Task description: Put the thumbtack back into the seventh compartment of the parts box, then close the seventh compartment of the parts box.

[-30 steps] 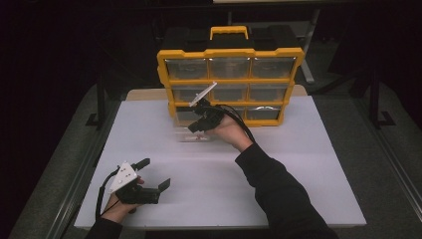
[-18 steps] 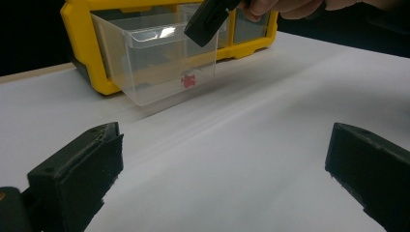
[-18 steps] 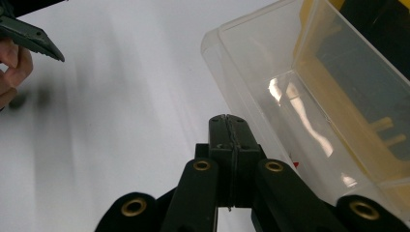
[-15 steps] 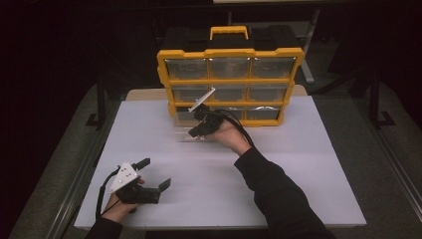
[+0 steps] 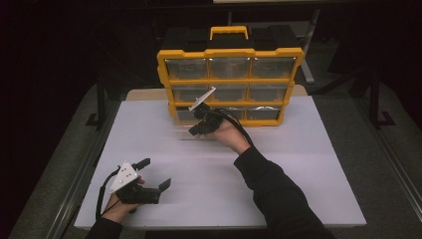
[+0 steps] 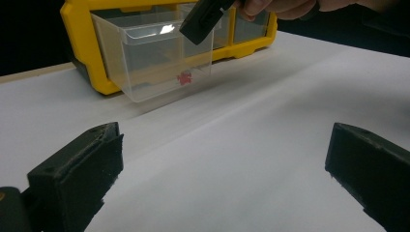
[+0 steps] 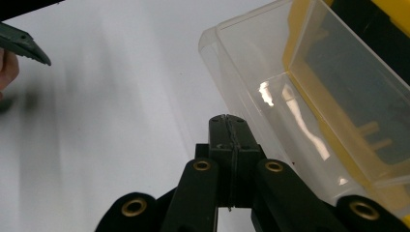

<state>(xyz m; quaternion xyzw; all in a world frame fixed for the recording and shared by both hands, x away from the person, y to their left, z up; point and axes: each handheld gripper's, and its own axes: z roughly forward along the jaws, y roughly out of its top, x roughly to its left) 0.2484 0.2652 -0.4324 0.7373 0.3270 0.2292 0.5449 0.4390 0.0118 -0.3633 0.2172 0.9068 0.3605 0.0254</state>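
The right gripper, jaws pressed together on nothing, sits at the front rim of a clear drawer. The drawer is pulled out of the yellow organizer's bottom-left slot, long axis toward the person, nose tipped down. A small red thing, perhaps a part, lies inside. Bare white table stretches in front. The left gripper, jaws wide, rests well apart.

Left gripper black with blocky foam-faced jaws, grey three-cornered plate on top, black cable trailing, right gripper black, brass-coloured rivets on its linkage arms, same grey plate, dark long sleeve on right forearm.
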